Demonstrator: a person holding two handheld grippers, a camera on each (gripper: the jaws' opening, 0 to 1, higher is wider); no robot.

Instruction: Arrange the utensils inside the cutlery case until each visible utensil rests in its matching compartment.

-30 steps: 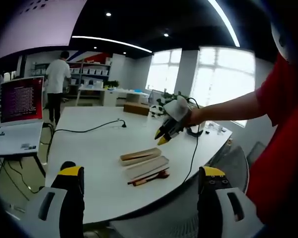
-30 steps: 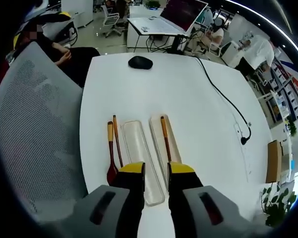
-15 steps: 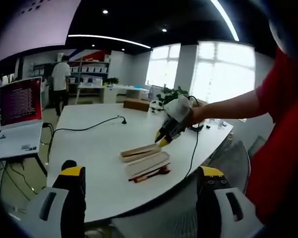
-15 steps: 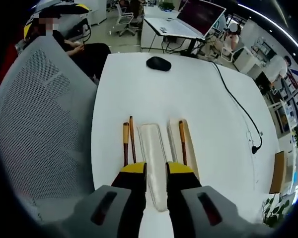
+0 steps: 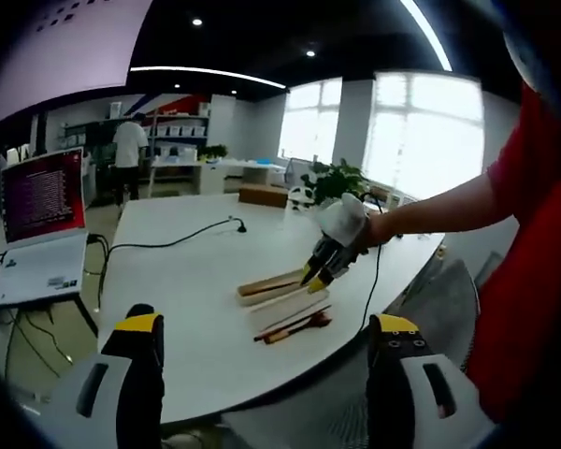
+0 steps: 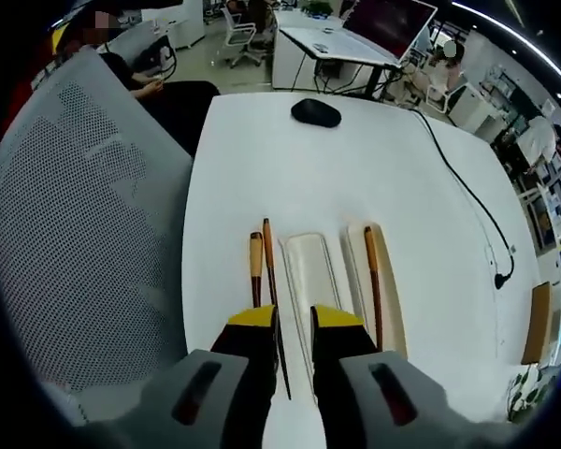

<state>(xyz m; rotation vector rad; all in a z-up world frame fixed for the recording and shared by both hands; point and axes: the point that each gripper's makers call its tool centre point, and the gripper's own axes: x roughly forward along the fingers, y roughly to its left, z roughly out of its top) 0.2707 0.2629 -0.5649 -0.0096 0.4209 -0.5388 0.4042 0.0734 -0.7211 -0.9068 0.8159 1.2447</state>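
while the right gripper [image 6: 294,318] is hanging low over the near end of the cutlery stuff, its two yellow-tipped jaws are sitting nearly together with just a thin gap showing, and nothing looks clamped between them. in the right gripper view the clear lid [image 6: 310,271] is lying flat on the white table [image 6: 374,178], right ahead of the jaws. just right of it the wooden case tray [image 6: 391,290] is sitting with one dark chopstick [image 6: 373,281] lying along it. on the other side of the lid, a wooden-handled spoon [image 6: 255,267] and a second chopstick [image 6: 272,299] are lying side by side on the bare table, outside the case. a black mouse [image 6: 316,112] is sitting far up the table, and a black cable [image 6: 467,196] is trailing along the right side. a grey mesh chair back [image 6: 84,234] is standing at the table's left edge.

in the left gripper view, the left gripper [image 5: 266,351] is hovering well back from the table with its jaws wide apart and empty. from here the other gripper [image 5: 320,271] is dipping down on the case [image 5: 271,285], held by a person's arm in a red sleeve [image 5: 533,206]. a laptop [image 5: 42,224] is glowing off to the left.
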